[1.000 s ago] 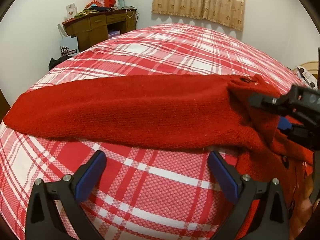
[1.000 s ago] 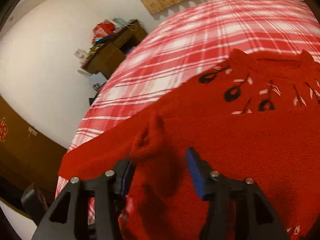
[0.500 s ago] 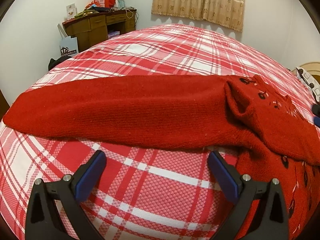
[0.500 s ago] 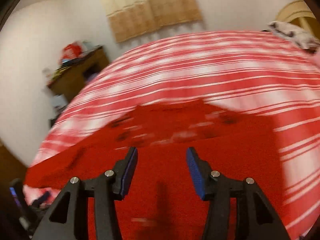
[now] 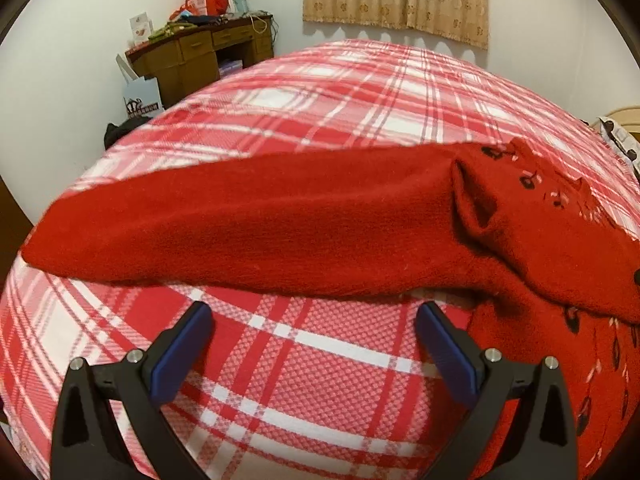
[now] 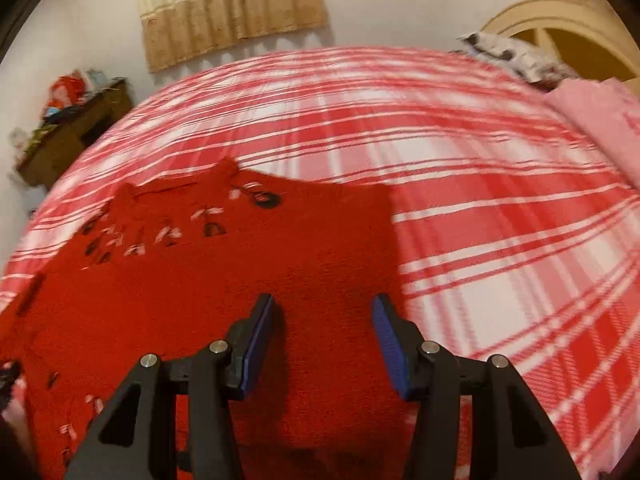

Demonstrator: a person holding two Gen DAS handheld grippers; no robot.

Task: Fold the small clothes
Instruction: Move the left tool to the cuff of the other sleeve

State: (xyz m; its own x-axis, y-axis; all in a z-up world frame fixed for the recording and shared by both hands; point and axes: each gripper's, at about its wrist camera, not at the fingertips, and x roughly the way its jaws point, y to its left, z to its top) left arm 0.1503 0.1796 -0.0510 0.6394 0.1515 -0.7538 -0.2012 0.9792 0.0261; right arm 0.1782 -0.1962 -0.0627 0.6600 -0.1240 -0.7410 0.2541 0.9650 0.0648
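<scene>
My left gripper (image 5: 312, 336) hangs spread and empty over the red-and-white plaid bedspread (image 5: 320, 380), just short of the red knitted sweater's (image 5: 280, 232) outstretched sleeve, ready to take it. My right gripper (image 6: 322, 332), jaws also apart and holding nothing, hovers over the sweater's body near its right edge.

Fuzzy matt knit sweater (image 5: 280, 216) on woven plaid cloth bedspread (image 5: 320, 380).

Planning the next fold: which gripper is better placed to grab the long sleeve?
Left. The left gripper sits open just short of the sleeve; the right gripper is over the sweater body.
</scene>
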